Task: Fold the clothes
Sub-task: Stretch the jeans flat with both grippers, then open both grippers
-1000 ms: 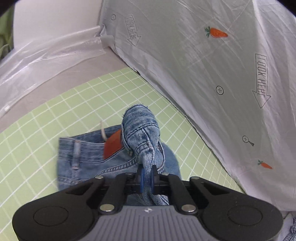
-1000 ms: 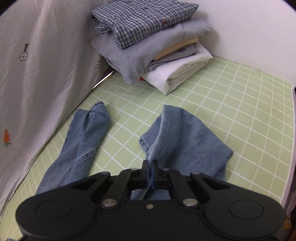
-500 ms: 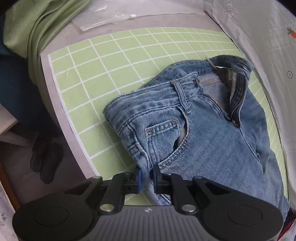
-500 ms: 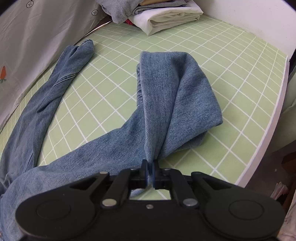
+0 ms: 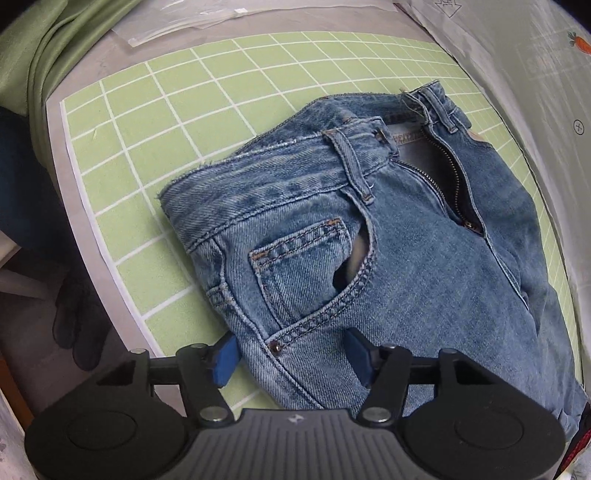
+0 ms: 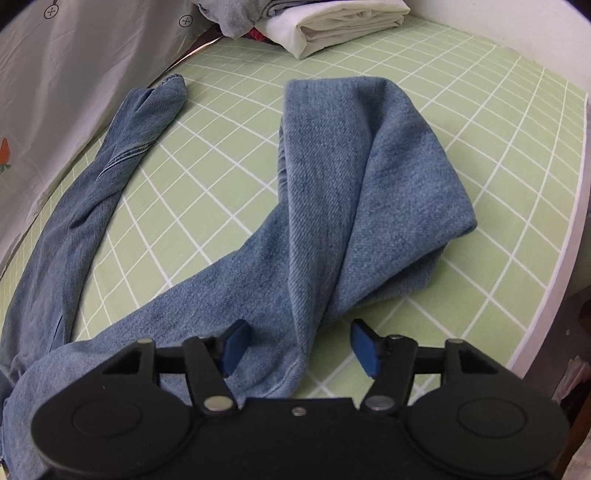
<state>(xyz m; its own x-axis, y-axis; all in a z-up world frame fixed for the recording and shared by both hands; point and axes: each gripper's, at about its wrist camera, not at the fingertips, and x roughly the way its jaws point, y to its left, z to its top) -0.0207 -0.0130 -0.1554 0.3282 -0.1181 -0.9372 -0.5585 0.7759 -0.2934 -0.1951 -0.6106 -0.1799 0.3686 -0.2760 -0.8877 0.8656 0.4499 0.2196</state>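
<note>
1. Denim lies between the spreading fingers of the left gripper (image 5: pixel 291 356): its jaws are opening, the blue pads (image 5: pixel 226 356) stand clear of the cloth, and the hip of the jeans (image 5: pixel 369 236), just below the front pocket (image 5: pixel 310 273), is released onto the green grid mat (image 5: pixel 166 122).
2. Release is likewise seen at the right gripper (image 6: pixel 299 347), whose jaws are opening over a doubled-back trouser leg (image 6: pixel 369 192); nothing is clenched, though cloth sits between the pads.
3. Snagging is judged the nearest risk: if either gripper is lifted before the pads are fully clear, a fold could be dragged up and the lay disturbed.
4. The doubled leg is humped and loosely rolled, so it may be expected to slump or unroll once let go.
5. The other leg (image 6: pixel 110 177) lies twisted beside the plastic sheet (image 6: pixel 74 74); a fold made over that twist would be set in crooked.
6. The waist sits near the mat's edge, where a pull could slide it off.
7. The stack of folded clothes (image 6: pixel 332 26) at the far corner could be nudged by a long sweep.
</note>
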